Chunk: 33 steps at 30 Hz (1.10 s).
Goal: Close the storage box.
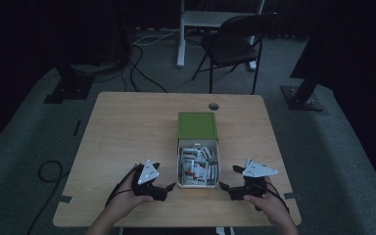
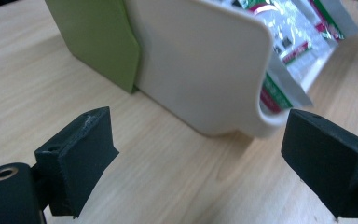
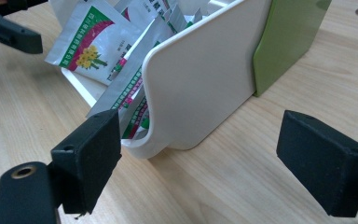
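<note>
the left gripper (image 1: 162, 188) and right gripper (image 1: 229, 188) are held low over the wooden table (image 1: 127, 132), flanking the near end of a white box (image 1: 196, 184) of sachets (image 1: 195, 164), jaws spread wide and empty, its green lid (image 1: 197, 125) just behind.

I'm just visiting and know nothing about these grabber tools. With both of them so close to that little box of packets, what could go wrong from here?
Two likely risks. The packets stick out loosely over the white tray's low front lip, so a bump from either open gripper, left or right, might spill them onto the table. The tray is pulled out of its green sleeve; a one-sided push could probably skew or slide the whole box.
</note>
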Each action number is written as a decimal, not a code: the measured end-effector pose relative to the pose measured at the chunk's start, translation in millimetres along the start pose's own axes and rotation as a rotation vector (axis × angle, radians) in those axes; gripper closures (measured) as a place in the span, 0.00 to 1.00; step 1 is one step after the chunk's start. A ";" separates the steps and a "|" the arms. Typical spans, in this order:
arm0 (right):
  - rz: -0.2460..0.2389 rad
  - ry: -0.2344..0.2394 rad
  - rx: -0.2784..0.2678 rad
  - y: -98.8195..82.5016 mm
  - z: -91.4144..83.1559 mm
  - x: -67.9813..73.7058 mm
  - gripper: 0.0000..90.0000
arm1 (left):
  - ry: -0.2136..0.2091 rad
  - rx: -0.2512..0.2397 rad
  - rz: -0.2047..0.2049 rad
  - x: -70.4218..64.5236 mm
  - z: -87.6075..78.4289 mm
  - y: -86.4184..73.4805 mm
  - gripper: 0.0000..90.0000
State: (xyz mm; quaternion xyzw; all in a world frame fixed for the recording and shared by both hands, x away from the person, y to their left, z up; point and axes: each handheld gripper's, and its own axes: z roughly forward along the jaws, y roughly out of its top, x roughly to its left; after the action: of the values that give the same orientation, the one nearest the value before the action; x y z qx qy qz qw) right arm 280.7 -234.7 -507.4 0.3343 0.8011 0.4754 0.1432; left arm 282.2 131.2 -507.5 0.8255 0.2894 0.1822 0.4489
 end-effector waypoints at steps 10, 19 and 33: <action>0.009 0.010 -0.044 4.1 -0.8 -2.7 0.15 | -0.023 -0.032 0.010 -1.4 11.4 11.1 0.11; 0.008 0.003 -0.047 6.1 6.0 -5.1 0.15 | -0.004 -0.053 0.005 1.3 16.4 17.0 0.11; 0.030 -0.007 -0.045 8.1 12.6 -10.3 0.15 | 0.005 -0.036 0.013 6.3 23.6 20.4 0.11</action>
State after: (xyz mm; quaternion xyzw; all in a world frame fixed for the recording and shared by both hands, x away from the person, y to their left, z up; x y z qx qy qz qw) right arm 298.4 -230.6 -507.7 0.3448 0.7844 0.4943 0.1464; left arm 306.7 111.5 -502.5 0.8188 0.2820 0.1922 0.4617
